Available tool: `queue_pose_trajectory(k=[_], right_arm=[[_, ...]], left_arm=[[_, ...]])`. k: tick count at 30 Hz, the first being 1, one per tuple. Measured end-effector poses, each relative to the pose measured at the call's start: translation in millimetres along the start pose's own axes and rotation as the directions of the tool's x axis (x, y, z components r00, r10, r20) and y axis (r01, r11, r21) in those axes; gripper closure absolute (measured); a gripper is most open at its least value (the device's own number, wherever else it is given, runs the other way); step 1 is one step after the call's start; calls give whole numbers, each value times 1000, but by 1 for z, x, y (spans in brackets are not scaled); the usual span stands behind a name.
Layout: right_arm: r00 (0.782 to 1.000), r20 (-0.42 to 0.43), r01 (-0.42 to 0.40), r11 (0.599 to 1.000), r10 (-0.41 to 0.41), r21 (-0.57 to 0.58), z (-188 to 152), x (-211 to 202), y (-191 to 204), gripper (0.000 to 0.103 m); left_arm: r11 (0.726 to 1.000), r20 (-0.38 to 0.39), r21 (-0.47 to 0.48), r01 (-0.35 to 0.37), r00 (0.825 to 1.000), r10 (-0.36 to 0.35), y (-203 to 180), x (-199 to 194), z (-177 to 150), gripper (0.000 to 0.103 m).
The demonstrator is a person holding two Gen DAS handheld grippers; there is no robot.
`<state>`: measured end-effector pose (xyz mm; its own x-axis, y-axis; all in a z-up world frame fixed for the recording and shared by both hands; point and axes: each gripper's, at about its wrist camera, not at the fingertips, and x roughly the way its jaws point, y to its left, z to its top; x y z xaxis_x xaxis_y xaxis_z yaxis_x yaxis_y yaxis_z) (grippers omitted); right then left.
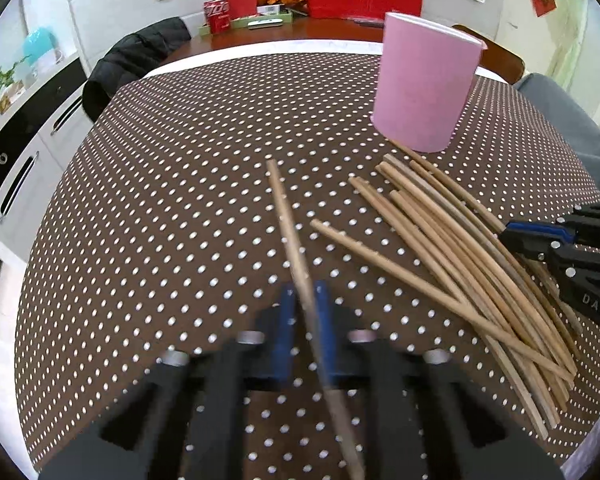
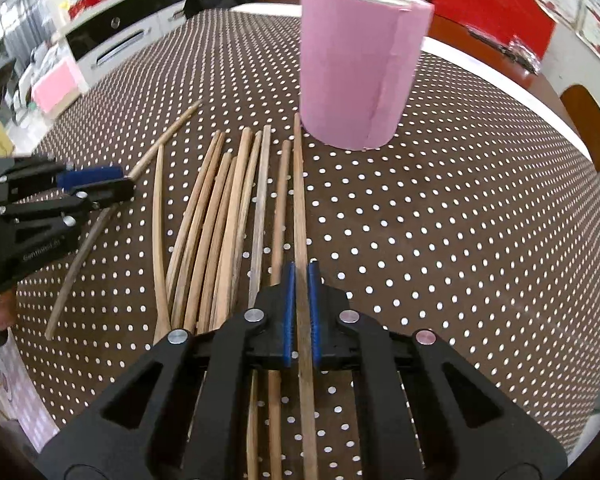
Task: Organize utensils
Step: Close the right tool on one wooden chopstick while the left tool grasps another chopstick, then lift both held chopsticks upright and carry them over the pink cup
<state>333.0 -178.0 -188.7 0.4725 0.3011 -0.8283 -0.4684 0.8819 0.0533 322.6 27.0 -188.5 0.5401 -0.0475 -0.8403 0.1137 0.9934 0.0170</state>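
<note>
While both pairs of jaws are pinched nearly shut, each has one stick — the left gripper (image 1: pixel 305 322) clamps a single pale wooden chopstick (image 1: pixel 286 216) that pokes out toward 12 o'clock, looking lifted clear of the brown white-dotted tablecloth (image 1: pixel 160 200). Same deal on the right gripper (image 2: pixel 301 312): its blue pads squeeze the long tan chopstick (image 2: pixel 299 200) at the right edge of the pile, and I can't tell if that one is off the cloth yet.

Further out, the loose pile of wooden chopsticks (image 1: pixel 460 248) lies at about 2 o'clock from the left gripper, with the tall pink cylindrical holder (image 1: pixel 424 84) upright just beyond it at 1 o'clock.

So I'd call this the pick-up step. Next up is probably tipping each stick upright and dropping it in the holder — needs clearing the rim without knocking it over.
</note>
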Motion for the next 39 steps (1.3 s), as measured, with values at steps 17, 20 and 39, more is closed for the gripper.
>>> queue_pose_trajectory(k=[17, 20, 39], right_arm=[[947, 289, -180, 975, 137, 129, -14, -66, -6, 96], [938, 307, -210, 968, 160, 137, -16, -72, -6, 96], [999, 6, -41, 998, 40, 52, 3, 6, 3, 95]], left_arm=[[983, 359, -178, 37, 933, 30, 49, -77, -19, 97], [985, 429, -161, 63, 903, 12, 45, -89, -13, 97], [989, 343, -89, 116, 936, -79, 14, -71, -12, 97]])
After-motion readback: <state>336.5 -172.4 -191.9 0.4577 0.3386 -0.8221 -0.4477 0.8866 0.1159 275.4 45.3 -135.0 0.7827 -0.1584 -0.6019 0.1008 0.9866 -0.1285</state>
